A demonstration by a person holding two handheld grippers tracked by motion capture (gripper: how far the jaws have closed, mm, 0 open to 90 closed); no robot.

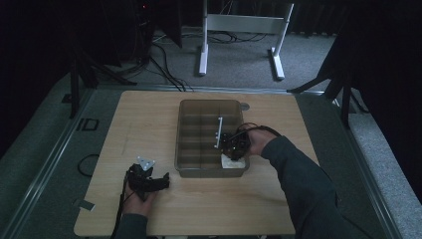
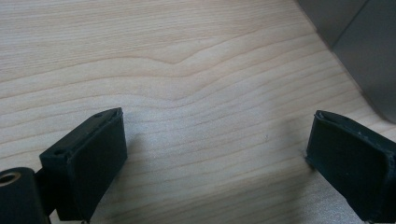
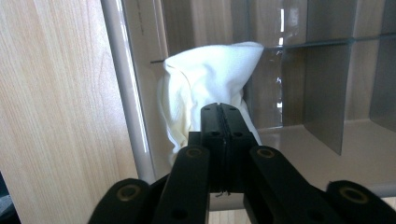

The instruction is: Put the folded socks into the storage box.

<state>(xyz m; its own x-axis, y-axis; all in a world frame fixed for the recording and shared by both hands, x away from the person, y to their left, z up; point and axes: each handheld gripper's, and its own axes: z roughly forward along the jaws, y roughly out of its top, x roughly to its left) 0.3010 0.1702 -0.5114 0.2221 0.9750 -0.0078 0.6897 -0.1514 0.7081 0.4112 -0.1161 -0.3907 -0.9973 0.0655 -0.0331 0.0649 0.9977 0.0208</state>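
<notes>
A white cloth is bunched in the near right corner compartment of a smoky clear organiser box. My right gripper reaches down into that corner with its jaws pressed flat together, pinching the cloth's lower folds. In the high view the right gripper hangs just above the cloth. My left gripper lies on the table left of the box's near corner, pointing right. Its jaws stand wide apart over bare wood, with nothing between them.
A thin white strip stands upright among the box's dividers. The box's pale rim runs beside the cloth, and its grey wall is close to the left gripper. A white table frame stands on the floor behind.
</notes>
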